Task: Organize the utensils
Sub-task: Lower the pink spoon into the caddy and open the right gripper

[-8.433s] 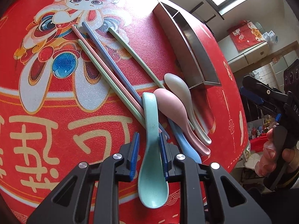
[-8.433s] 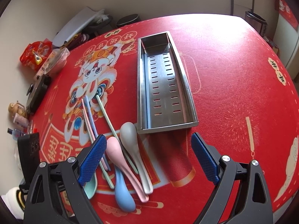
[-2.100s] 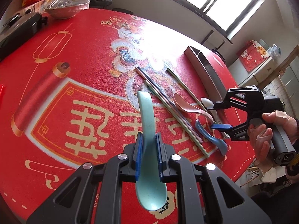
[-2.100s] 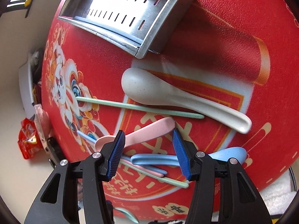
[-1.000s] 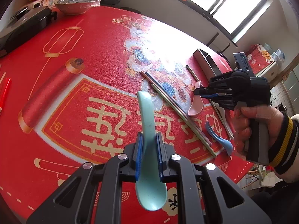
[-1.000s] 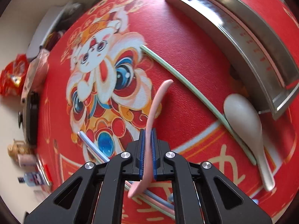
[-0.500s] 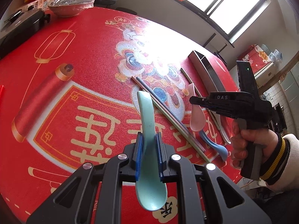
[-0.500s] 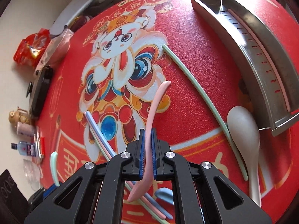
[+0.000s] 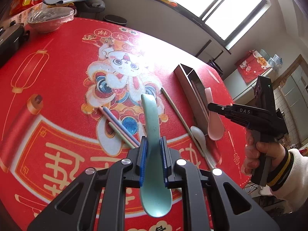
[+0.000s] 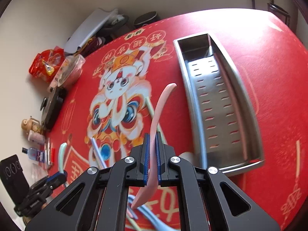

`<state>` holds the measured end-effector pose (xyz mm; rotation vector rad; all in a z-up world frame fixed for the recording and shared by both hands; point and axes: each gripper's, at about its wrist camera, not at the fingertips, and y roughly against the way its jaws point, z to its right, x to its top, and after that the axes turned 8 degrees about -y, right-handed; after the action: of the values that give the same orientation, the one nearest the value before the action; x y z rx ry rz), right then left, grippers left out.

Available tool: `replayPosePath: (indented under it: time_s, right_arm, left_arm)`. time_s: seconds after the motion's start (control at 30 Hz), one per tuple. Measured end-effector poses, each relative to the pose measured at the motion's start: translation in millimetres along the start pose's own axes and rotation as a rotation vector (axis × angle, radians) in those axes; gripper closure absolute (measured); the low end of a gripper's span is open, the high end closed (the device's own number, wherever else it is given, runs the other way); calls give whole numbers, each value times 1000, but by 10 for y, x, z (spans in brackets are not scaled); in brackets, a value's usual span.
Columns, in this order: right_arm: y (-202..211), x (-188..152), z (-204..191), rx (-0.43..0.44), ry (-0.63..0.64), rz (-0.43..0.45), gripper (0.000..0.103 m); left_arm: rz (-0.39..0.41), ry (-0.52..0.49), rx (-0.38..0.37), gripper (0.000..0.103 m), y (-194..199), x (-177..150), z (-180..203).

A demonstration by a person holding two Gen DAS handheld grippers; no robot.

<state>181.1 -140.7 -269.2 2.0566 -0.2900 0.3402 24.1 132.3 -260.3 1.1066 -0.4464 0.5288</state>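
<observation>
My left gripper (image 9: 153, 150) is shut on a mint green spoon (image 9: 152, 127) held above the red tablecloth. My right gripper (image 10: 152, 146) is shut on a pink spoon (image 10: 156, 115), held in the air near the steel utensil tray (image 10: 242, 88). In the left wrist view the pink spoon (image 9: 213, 121) hangs beside the tray (image 9: 189, 79). A white spoon (image 9: 199, 136), a green chopstick (image 9: 177, 109) and blue, pink and green chopsticks (image 9: 117, 123) lie on the cloth. The tray's slotted bottom shows only reflections.
A covered bowl (image 9: 49, 18), a dark pot (image 9: 9, 38), a snack bag (image 10: 47, 61) and small bottles (image 10: 34, 154) stand along the table's far left edge. A blue spoon (image 10: 146, 211) lies under my right gripper. A window is behind the table.
My right gripper has carried the pink spoon up and toward the tray. My left gripper keeps the green spoon and has turned slightly toward the tray.
</observation>
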Motion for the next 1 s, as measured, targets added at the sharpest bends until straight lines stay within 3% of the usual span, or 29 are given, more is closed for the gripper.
replayPosePath:
  time_s: [0.17, 0.33, 0.6, 1.0]
  right_arm:
    - [36, 474, 381, -62, 39, 7, 97]
    - [-220, 693, 510, -95, 153, -71, 97]
    - [-600, 657, 579, -61, 199, -194, 97]
    - [-735, 601, 636, 17, 184, -268, 97]
  left_arm:
    - [28, 5, 7, 89, -123, 223, 235]
    - [48, 35, 30, 89, -241, 378, 436]
    - [55, 85, 71, 89, -407, 432, 631]
    - [52, 119, 102, 89, -571, 431, 782]
